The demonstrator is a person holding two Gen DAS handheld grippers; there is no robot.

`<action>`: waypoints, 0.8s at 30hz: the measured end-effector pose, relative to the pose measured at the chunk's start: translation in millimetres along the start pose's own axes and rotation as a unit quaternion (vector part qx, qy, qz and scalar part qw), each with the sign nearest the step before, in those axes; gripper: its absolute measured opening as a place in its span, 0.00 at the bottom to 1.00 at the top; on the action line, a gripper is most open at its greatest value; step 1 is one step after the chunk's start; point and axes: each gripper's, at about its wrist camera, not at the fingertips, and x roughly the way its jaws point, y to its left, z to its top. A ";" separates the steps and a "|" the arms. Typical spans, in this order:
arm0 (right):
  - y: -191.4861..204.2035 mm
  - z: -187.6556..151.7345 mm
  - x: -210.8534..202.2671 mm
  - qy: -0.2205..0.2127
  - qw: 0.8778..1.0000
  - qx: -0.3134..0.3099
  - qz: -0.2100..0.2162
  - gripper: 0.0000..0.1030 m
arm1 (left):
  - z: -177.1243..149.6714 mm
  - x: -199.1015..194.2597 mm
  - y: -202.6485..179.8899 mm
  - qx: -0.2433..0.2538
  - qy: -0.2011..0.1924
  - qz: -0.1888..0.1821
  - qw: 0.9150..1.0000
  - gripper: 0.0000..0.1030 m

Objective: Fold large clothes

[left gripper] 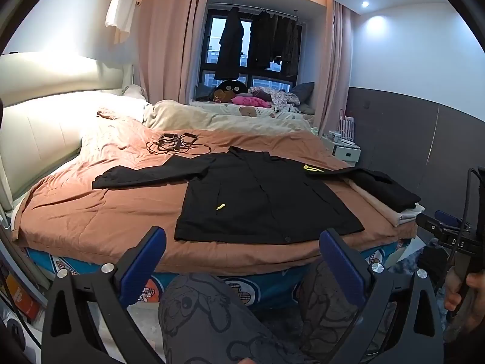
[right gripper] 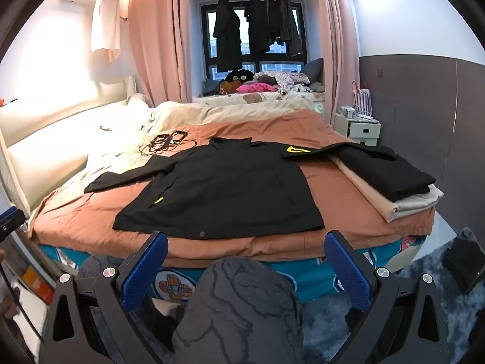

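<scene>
Black jacket [left gripper: 260,200] lying spread flat on bed [left gripper: 91,212], sleeves out, not yet folded; folded stack [right gripper: 391,176] sitting beside; left gripper [left gripper: 242,261] and right gripper [right gripper: 245,261] hovering wide open, empty.

A home bedroom: a bed [right gripper: 91,227] ahead of the grippers, pink curtains [right gripper: 154,45] beyond, clothes [right gripper: 257,27] hanging at the window.

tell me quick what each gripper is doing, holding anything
left gripper: open, holding nothing.
right gripper: open, holding nothing.
</scene>
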 end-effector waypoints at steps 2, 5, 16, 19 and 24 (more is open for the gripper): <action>-1.2 -1.0 -1.1 0.000 1.000 0.002 0.000 1.00 | 1.6 1.0 2.6 -0.005 -0.004 -0.001 1.000 1.00; -4.9 1.3 -7.6 -0.007 1.000 0.007 -0.003 1.00 | 6.2 -2.7 -4.2 0.008 -0.011 -0.002 1.000 1.00; -9.3 -1.1 -7.2 -0.010 1.000 0.000 -0.019 1.00 | 2.1 -4.0 -4.4 -0.005 -0.015 -0.014 1.000 1.00; -10.7 -3.1 -10.0 -0.013 1.000 -0.002 -0.018 1.00 | 1.3 -4.6 -4.3 -0.006 -0.017 -0.012 1.000 1.00; -10.0 -3.5 -12.6 -0.020 1.000 -0.005 -0.020 1.00 | 0.7 -8.5 -7.3 0.001 -0.024 -0.010 1.000 1.00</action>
